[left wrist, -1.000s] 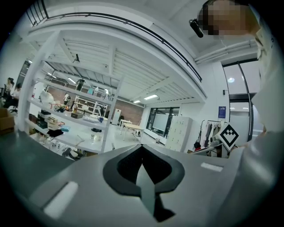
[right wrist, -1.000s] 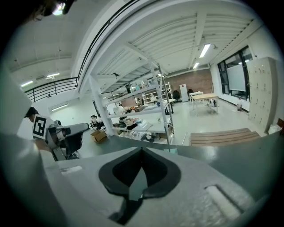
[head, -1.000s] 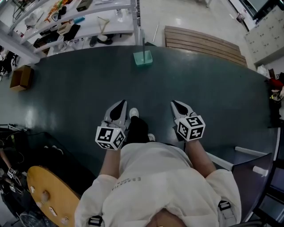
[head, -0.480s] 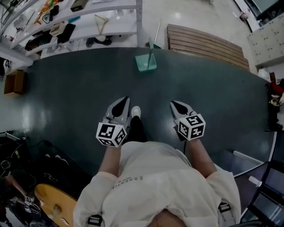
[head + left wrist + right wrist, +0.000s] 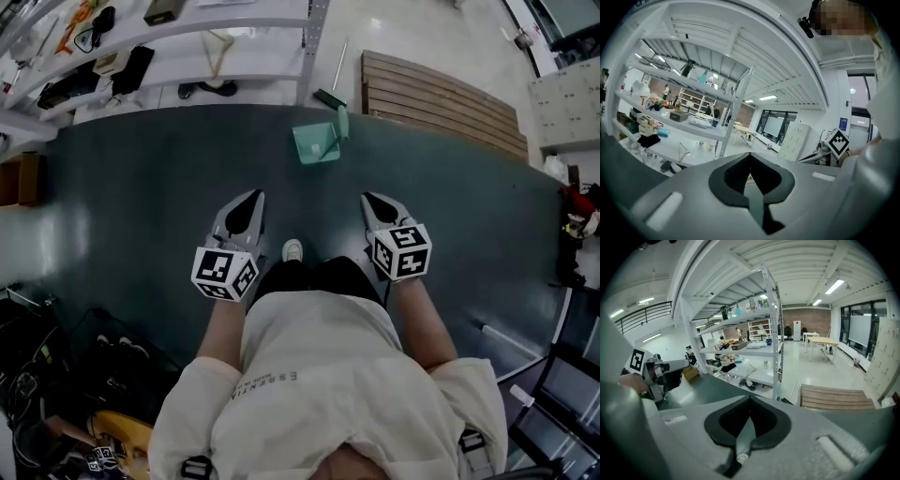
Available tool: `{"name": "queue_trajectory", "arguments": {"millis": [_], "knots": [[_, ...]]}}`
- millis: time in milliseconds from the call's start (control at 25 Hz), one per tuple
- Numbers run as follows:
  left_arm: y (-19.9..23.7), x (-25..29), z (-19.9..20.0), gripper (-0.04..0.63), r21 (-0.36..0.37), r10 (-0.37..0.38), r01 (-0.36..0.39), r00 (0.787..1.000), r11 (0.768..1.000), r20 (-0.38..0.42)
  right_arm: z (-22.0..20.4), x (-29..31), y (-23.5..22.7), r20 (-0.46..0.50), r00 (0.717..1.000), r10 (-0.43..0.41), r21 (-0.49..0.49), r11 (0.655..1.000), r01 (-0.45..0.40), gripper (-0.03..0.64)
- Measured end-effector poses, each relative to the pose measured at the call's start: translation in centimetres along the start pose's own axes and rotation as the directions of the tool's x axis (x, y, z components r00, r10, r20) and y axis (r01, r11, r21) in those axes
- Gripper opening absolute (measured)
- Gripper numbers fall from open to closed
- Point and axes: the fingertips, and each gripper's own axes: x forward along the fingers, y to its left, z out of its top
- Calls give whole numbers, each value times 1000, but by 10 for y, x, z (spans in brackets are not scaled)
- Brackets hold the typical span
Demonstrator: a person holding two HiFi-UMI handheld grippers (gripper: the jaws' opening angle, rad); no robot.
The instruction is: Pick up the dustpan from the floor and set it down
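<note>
The teal dustpan (image 5: 317, 145) sits on the dark floor just in front of the shelf rack (image 5: 314, 37). Left tongs (image 5: 253, 197) and right tongs (image 5: 368, 199), well short of the rack, are pressed together, holding nothing. The pan looks like light, stiff plastic; its upright handle (image 5: 343, 122) seems the best hold.

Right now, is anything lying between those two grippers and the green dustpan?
Nothing visible does. Only bare dark floor lies between the dustpan and the left gripper or right gripper. The person's shoe sits behind the jaw tips, out of the way.
</note>
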Motion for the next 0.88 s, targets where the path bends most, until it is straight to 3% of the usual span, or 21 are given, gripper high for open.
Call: {"name": "queue_trajectory", "arguments": {"millis": [320,560,680,880], "knots": [[50,70,0,17,-46,33,-35,998,998,-52,28,94,-48,-111,993,-52,-33,998,49,9],[87,145,10,17,15,26,-25,997,1000,-70,37,191,-96,-195,979,-63,9,998,66,155],[99,181,12,17,-17,32,-34,996,999,-86,31,222,-124,-266,960,-85,47,994,101,178],[127,255,6,17,-70,43,-52,991,996,-126,18,297,-157,-373,927,-47,81,993,83,228]]}}
